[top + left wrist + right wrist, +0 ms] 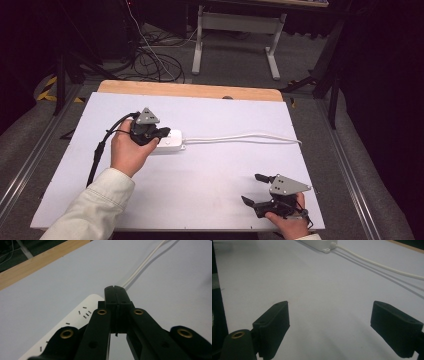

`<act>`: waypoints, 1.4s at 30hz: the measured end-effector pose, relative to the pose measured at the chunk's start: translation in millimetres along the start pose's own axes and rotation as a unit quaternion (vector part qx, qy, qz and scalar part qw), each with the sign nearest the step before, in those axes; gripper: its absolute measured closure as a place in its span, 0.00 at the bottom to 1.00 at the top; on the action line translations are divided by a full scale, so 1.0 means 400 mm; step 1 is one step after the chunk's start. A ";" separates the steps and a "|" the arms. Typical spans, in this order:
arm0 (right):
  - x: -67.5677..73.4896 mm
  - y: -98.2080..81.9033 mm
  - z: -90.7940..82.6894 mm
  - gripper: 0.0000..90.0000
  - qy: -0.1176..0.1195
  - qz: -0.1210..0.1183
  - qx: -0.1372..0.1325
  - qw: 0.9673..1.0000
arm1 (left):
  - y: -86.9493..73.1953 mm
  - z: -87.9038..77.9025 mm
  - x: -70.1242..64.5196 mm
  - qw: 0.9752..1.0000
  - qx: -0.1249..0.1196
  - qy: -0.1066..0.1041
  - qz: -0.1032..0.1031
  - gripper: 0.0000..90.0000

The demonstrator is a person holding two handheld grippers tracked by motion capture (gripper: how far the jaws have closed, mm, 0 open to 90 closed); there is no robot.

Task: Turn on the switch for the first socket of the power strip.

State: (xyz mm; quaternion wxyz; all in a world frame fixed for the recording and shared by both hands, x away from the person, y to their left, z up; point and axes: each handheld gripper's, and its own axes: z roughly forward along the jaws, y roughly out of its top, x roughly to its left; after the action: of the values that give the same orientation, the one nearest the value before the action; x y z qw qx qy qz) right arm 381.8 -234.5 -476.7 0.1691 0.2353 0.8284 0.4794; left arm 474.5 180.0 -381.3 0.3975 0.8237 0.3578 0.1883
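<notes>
Where left tool (115, 291) closes over power strip (85, 312), socket slots visible

A table (200, 195) topped with a pale lavender-white sheet carries a white power strip (169, 141), which lies flat on the sheet. A strip of bare wood (190, 90) shows along the table's far edge, beyond the power strip. From the strip's right end a white cable (245, 136) runs across the sheet to the table's right edge.
</notes>
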 end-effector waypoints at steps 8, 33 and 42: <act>0.000 0.000 -0.003 0.18 -0.001 0.001 -0.002 1.000 | 0.001 -0.049 -0.021 0.999 -0.037 -0.018 0.014 0.83; 0.001 0.000 0.000 0.18 -0.002 0.001 0.001 1.000 | -0.105 -0.183 -0.083 0.992 -0.110 -0.057 0.039 0.33; 0.002 0.000 0.000 0.18 -0.002 0.000 0.003 1.000 | -0.176 -0.196 -0.076 0.990 -0.118 -0.067 0.034 0.22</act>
State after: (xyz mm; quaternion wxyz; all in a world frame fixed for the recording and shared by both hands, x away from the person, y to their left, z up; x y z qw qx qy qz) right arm 381.0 -234.1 -476.7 0.1706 0.2365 0.8294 0.4765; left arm 376.5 228.6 -389.6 0.5085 0.7934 0.2772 0.1875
